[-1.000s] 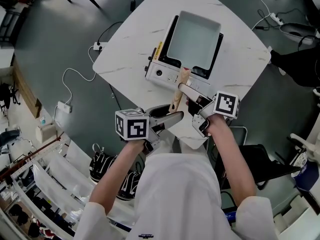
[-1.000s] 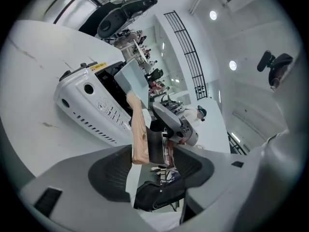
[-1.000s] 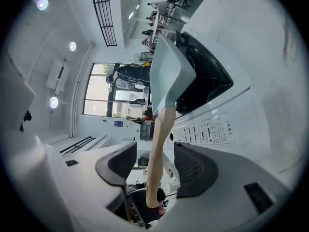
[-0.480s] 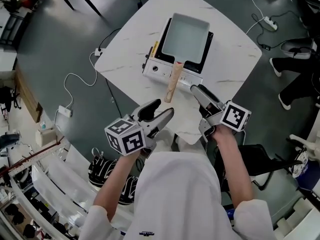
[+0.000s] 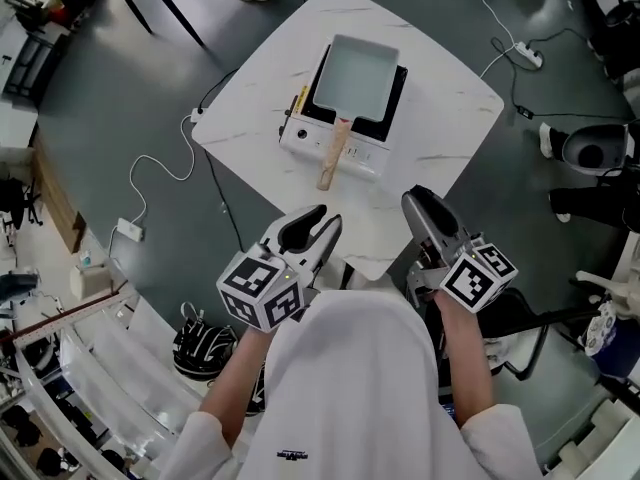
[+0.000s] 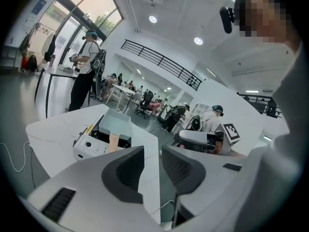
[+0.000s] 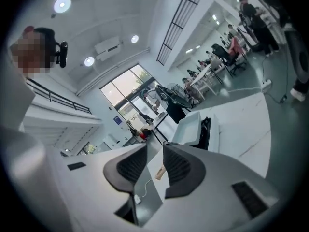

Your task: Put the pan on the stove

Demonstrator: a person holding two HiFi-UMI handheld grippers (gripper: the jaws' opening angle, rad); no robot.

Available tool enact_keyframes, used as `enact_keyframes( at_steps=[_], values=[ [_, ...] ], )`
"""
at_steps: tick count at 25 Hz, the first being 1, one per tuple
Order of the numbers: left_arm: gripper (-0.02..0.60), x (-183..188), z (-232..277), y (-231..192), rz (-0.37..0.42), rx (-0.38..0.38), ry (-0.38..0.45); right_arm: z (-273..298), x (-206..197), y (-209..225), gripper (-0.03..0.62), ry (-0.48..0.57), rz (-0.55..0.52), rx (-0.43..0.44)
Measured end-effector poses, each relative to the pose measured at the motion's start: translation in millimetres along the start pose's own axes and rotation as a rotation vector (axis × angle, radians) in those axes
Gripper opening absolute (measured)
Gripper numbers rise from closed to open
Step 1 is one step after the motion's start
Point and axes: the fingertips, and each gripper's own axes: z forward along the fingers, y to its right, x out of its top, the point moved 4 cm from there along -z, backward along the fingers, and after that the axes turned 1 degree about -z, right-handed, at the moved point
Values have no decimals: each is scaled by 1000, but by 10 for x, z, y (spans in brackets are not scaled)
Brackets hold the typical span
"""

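Below my head camera, a white marbled table (image 5: 440,98) stands cornerwise on a grey floor (image 5: 120,88). On its far half sits a white portable stove (image 5: 308,140) with a black top. A pale rectangular pan (image 5: 362,63) rests on the stove, covering most of the top. My left gripper (image 5: 325,215) hovers at the table's near left edge, pointing toward the stove, well apart from the pan. My right gripper (image 5: 420,196) hovers over the near right edge, also well short of the pan. The pan's wooden handle (image 5: 333,155) sticks out past the stove's front toward me, its tip over bare table, between the lines of the two grippers but well beyond both.

In the left gripper view, my two fingers (image 6: 126,170) stand a narrow gap apart and are closing, with nothing between them. The pan shows beyond, up and to the left. In the right gripper view, my fingers (image 7: 179,168) are likewise slightly apart and closing on nothing. The handle tip shows far off through the gap.
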Motion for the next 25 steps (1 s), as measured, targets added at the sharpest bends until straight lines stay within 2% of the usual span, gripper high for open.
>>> enact_keyframes(
  at_steps=[3,6,7,8,13,15,19,25],
  values=[
    [73,25,-33,134,19,10,16,-242,93,-108,92,10,-152,-30],
    [67,53,-39,242,33,10,22,-471,167,-179,26,17,-310,-72],
    [28,61,-40,270,41,13,24,-540,185,-198,11,20,-344,-80],
    [17,68,-41,296,54,17,24,-601,200,-215,9,23,-368,-86],
    [2,71,-72,428,115,49,15,-831,224,-210,6,34,-418,-134],
    [2,63,-65,475,114,52,13,-866,222,-148,6,41,-397,-164],
    [2,53,-42,563,146,54,10,-876,220,-105,6,44,-355,-165],
    [2,34,-5,607,163,48,-2,-852,178,-167,6,-8,-456,-162]
  ],
)
